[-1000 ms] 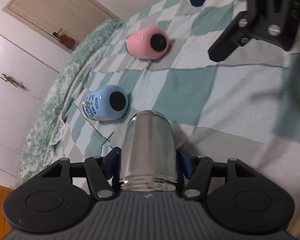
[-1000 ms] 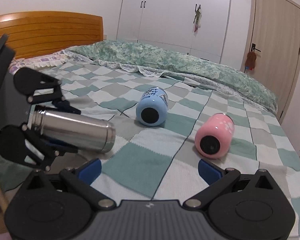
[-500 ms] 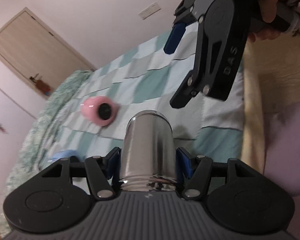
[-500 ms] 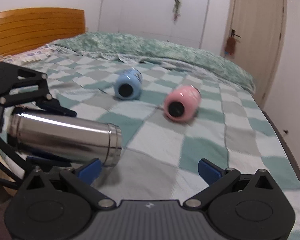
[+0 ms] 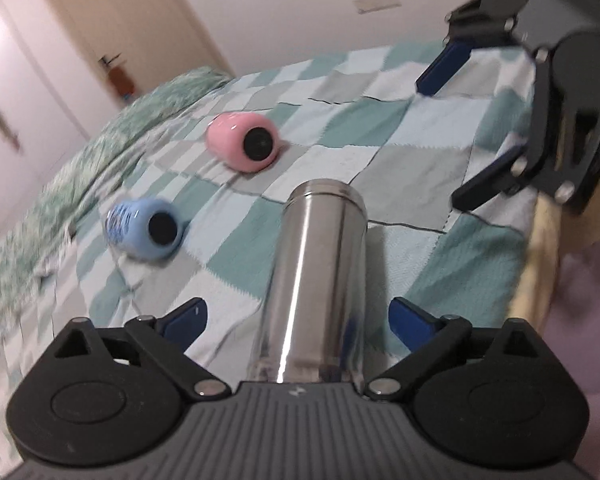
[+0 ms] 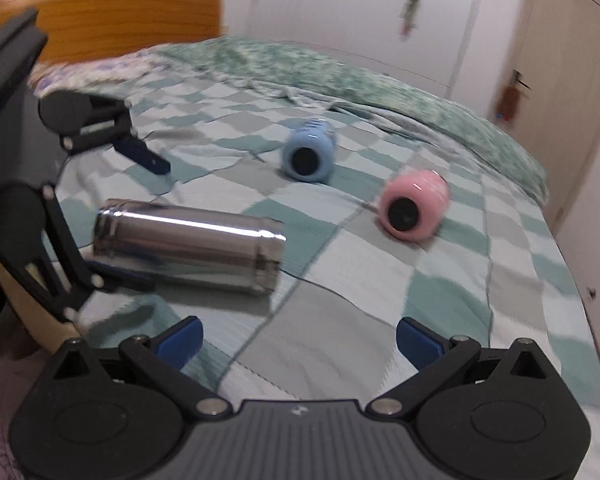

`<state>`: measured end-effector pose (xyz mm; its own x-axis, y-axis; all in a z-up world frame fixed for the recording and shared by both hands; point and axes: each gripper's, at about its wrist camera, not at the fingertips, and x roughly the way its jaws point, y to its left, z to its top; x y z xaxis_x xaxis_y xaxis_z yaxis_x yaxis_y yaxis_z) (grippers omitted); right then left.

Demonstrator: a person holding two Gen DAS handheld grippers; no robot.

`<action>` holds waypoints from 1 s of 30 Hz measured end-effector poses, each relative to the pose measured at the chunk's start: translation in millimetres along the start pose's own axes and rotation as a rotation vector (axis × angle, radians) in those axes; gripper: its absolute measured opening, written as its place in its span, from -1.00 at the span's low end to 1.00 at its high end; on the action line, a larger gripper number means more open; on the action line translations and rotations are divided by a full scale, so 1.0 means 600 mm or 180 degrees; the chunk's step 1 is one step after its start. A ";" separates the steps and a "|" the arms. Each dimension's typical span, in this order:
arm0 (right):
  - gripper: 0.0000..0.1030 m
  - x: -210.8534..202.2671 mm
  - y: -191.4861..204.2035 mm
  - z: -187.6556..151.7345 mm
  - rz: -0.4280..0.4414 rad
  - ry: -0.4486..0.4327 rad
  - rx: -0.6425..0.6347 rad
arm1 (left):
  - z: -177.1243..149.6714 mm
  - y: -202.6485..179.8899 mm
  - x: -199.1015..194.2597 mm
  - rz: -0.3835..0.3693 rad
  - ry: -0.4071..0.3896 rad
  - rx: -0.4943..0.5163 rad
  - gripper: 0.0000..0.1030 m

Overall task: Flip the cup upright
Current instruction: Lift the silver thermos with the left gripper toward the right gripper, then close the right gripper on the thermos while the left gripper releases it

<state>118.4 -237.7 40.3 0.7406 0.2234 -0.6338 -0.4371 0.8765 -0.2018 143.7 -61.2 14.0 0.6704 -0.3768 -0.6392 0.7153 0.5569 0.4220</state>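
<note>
The steel cup (image 5: 316, 276) lies on its side on the checked bedspread, between the spread fingers of my left gripper (image 5: 298, 316), which is open and not touching it. In the right wrist view the steel cup (image 6: 188, 244) lies flat with the left gripper's fingers (image 6: 140, 156) wide apart around its left end. My right gripper (image 6: 298, 338) is open and empty, near the front of the bed. A blue cup (image 6: 310, 156) and a pink cup (image 6: 414, 208) lie on their sides farther back.
The checked bedspread (image 6: 440, 304) covers the bed; a green floral quilt (image 6: 380, 80) is bunched at the back. A wooden headboard (image 6: 100, 20) is at left, wardrobe and door behind. The bed's edge (image 5: 540, 248) runs at right in the left wrist view.
My left gripper has opened and let go of the steel cup, which now lies flat on the bedspread. Both cameras have shifted; the views are blurred with motion.
</note>
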 end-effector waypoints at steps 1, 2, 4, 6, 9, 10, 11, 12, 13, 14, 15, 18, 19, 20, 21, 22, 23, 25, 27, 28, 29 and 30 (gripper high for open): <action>1.00 0.002 0.004 0.007 0.0012 0.0007 -0.0090 | -0.004 0.004 -0.010 0.0013 0.0027 -0.0092 1.00; 1.00 0.007 0.012 0.018 0.0029 0.0015 -0.0234 | -0.009 0.005 -0.021 0.0056 0.0065 -0.0193 1.00; 1.00 0.016 0.026 0.037 0.0075 0.0034 -0.0482 | -0.022 0.004 -0.043 0.0156 0.0140 -0.0400 1.00; 1.00 0.028 0.050 0.059 0.0151 0.0068 -0.0864 | -0.033 0.006 -0.058 0.0233 0.0185 -0.0599 1.00; 1.00 0.050 0.089 0.083 0.0262 0.0168 -0.1452 | -0.053 0.006 -0.079 0.0313 0.0210 -0.0837 1.00; 1.00 0.057 0.101 0.087 0.0293 0.0207 -0.1631 | -0.059 0.006 -0.084 0.0351 0.0217 -0.0900 1.00; 1.00 0.069 0.116 0.093 0.0320 0.0260 -0.1839 | -0.065 0.007 -0.088 0.0386 0.0228 -0.0961 1.00; 1.00 0.078 0.127 0.097 0.0335 0.0304 -0.2001 | -0.070 0.010 -0.090 0.0420 0.0243 -0.1021 1.00; 1.00 0.088 0.135 0.101 0.0357 0.0342 -0.2126 | -0.075 0.013 -0.092 0.0455 0.0260 -0.1081 1.00; 1.00 0.099 0.144 0.106 0.0407 0.0375 -0.2260 | -0.079 0.015 -0.094 0.0487 0.0271 -0.1126 1.00; 1.00 0.106 0.149 0.109 0.0455 0.0400 -0.2326 | -0.082 0.017 -0.097 0.0515 0.0278 -0.1153 1.00; 0.83 0.137 0.156 0.120 0.0669 0.0590 -0.2386 | -0.089 0.023 -0.102 0.0566 0.0276 -0.1204 1.00; 0.78 0.146 0.156 0.122 0.0736 0.0666 -0.2362 | -0.092 0.025 -0.104 0.0574 0.0266 -0.1210 1.00; 0.78 0.153 0.153 0.123 0.0756 0.0707 -0.2328 | -0.093 0.027 -0.106 0.0577 0.0253 -0.1216 1.00; 0.78 0.158 0.149 0.130 0.0794 0.0759 -0.2220 | -0.093 0.029 -0.106 0.0584 0.0242 -0.1226 1.00; 0.77 0.163 0.142 0.139 0.0843 0.0846 -0.2036 | -0.095 0.031 -0.109 0.0595 0.0231 -0.1237 1.00; 0.71 0.169 0.128 0.155 0.0930 0.0998 -0.1709 | -0.095 0.033 -0.109 0.0603 0.0223 -0.1246 1.00; 0.56 0.174 0.104 0.170 0.1086 0.1210 -0.1250 | -0.098 0.038 -0.111 0.0603 0.0188 -0.1265 1.00; 0.46 0.178 0.081 0.175 0.1092 0.1435 -0.0789 | -0.101 0.043 -0.110 0.0603 0.0146 -0.1291 1.00; 0.41 0.178 0.072 0.173 0.1044 0.1540 -0.0582 | -0.102 0.046 -0.109 0.0598 0.0121 -0.1307 1.00; 0.37 0.178 0.063 0.169 0.1008 0.1613 -0.0385 | -0.103 0.047 -0.110 0.0586 0.0091 -0.1328 1.00; 0.36 0.178 0.053 0.164 0.0974 0.1687 -0.0155 | -0.104 0.049 -0.110 0.0566 0.0057 -0.1347 1.00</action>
<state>233.7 -143.9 39.8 0.2287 0.2085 -0.9509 -0.6219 0.7828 0.0220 108.0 26.4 28.5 0.7693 -0.2373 -0.5932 0.4437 0.8665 0.2287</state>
